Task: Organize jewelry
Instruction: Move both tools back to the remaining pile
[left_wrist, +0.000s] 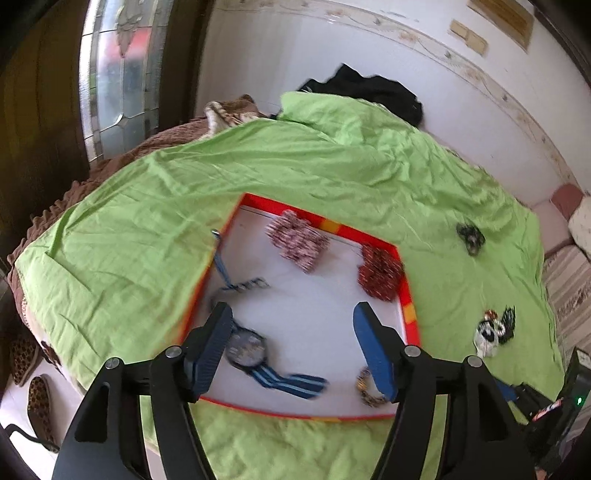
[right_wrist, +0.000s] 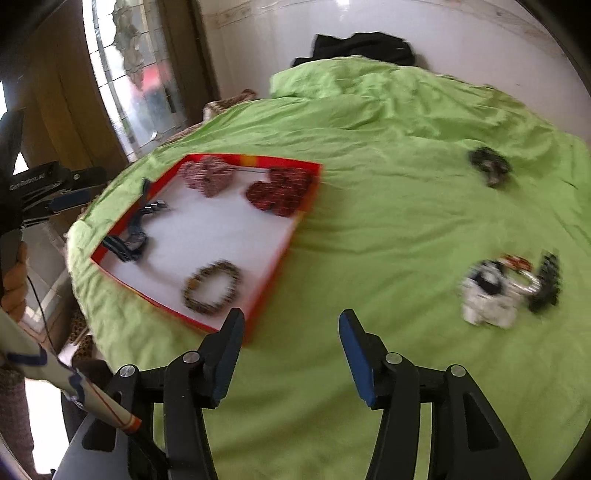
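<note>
Left gripper (left_wrist: 291, 328) first: jaws spread wide, nothing pinched, hanging over the near part of the red-rimmed tray (left_wrist: 408, 314). Under its left finger (left_wrist: 212, 347) lies a wristwatch (left_wrist: 246, 350) with a round dark face and a blue striped strap trailing right across the white tray floor. By the right finger (left_wrist: 373, 354), partly hidden behind it, sits a brown beaded bracelet (left_wrist: 365, 387).

Over to the right gripper (right_wrist: 291, 332): jaws also parted, empty, over bare green sheet (right_wrist: 369, 203) just off the tray's (right_wrist: 280, 254) near corner. This view shows the bracelet (right_wrist: 212, 288) whole, a closed mottled brown ring lying flat inside the tray. The left view can't give that.

Farther back in the tray, a pink-and-white patterned bundle (left_wrist: 297, 240) and a red patterned bundle (left_wrist: 380, 275) sit against the far rim, apart from each other. A second blue strap piece (left_wrist: 236, 277) lies along the left wall, one end over the rim.

Outside the tray, on the sheet: a black-and-white cluster with something silvery (right_wrist: 506, 288), blurred, and well beyond it a dark tangled piece (right_wrist: 489, 168). Both show in the left view too, smaller, at its right edge.

Only the right view catches the person's hand (right_wrist: 14, 284) at the far left with the other gripper's body above it. Only the left view shows leopard-print slippers (left_wrist: 33, 391) on the floor.
</note>
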